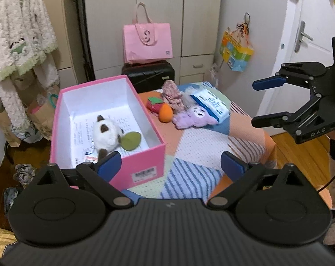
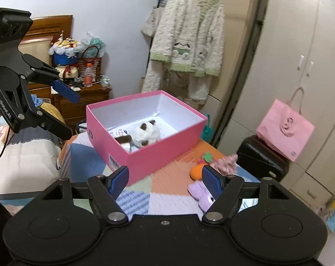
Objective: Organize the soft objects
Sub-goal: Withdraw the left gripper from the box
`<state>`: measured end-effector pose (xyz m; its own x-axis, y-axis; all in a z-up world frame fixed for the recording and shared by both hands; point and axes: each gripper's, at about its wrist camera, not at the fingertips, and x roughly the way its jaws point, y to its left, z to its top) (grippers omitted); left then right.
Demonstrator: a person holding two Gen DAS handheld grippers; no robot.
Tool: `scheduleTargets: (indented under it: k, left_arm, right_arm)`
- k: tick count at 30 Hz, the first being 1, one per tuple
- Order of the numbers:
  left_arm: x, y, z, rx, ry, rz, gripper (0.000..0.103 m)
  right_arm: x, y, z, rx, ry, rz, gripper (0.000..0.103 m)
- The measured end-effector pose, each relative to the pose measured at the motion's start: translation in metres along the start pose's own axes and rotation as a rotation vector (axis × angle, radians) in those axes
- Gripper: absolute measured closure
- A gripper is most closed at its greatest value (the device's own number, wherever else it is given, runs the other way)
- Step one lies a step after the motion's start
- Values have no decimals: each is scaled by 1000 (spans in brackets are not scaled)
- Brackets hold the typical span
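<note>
The pink box (image 1: 143,155) is taken as the landmark. It stands open on the patchwork cloth (image 1: 211,141), and a white plush with brown ears (image 1: 106,133) is already laid inside it, next to a green piece (image 1: 132,139) that may be part of the same toy. Beyond the box's far right corner, a small heap of soft things is left on the cloth: a strawberry toy (image 1: 153,104), an orange plush (image 1: 166,112), a floral fabric piece (image 1: 172,96), a purple plush (image 1: 193,117) and a tissue pack (image 1: 211,103) lying partly over the purple plush.

The left gripper (image 1: 169,163) is held low at the box's near end with its fingers spread wide and nothing between them. The right gripper (image 2: 165,179) is likewise spread and empty, raised above the cloth to the right of the box.

The next pick is probably to be made from the heap. The purple plush is judged the easiest target for the right gripper, being nearest to it. The body should be pinched at its thick middle rather than at a limb, and lifted away from the pack so that the pack is not dragged. The release is best made low inside the box, beside the white plush.
</note>
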<state>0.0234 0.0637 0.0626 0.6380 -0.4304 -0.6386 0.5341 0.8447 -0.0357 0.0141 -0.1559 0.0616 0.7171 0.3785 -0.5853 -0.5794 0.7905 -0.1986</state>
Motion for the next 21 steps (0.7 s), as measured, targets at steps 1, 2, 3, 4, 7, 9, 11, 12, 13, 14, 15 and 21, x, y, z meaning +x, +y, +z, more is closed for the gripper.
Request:
scheduleTargets:
  k: [1, 2, 3, 4, 7, 9, 11, 12, 13, 14, 15, 21]
  left_arm:
    - [1, -4, -1, 10, 3, -9, 6]
    - [3, -8, -1, 19, 7, -16, 6]
    - [5, -12, -1, 31, 12, -22, 6]
    - [7, -16, 0, 43, 15, -29, 6]
    - [14, -30, 2, 76, 26, -54, 6]
    - [21, -38, 3, 88, 36, -72, 6]
    - [28, -44, 5, 93, 46, -97, 6]
    - [32, -47, 6, 96, 49, -110, 6]
    - [36, -51, 7, 99, 52, -123, 6]
    - [41, -55, 8, 104, 54, -135, 6]
    - [45, -58, 9, 110, 55, -141, 6]
    - [78, -72, 12, 106, 51, -145, 6]
  right_arm:
    - [-3, -2, -6, 14, 1, -5, 26]
    - [-4, -4, -12, 26, 3, -8, 26]
    - [-6, -5, -17, 38, 4, -11, 26]
    - [-8, -5, -22, 44, 5, -12, 26]
    - [-12, -6, -38, 59, 5, -12, 26]
    - [-13, -7, -47, 70, 4, -6, 26]
    - [-11, -9, -56, 82, 7, 4, 26]
    - [-11, -9, -60, 89, 8, 8, 26]
    - [-9, -11, -64, 97, 11, 13, 26]
    - [-7, -12, -67, 103, 13, 16, 26]
    - [-5, -14, -71, 107, 15, 18, 26]
    - [17, -29, -94, 109, -25, 26, 22]
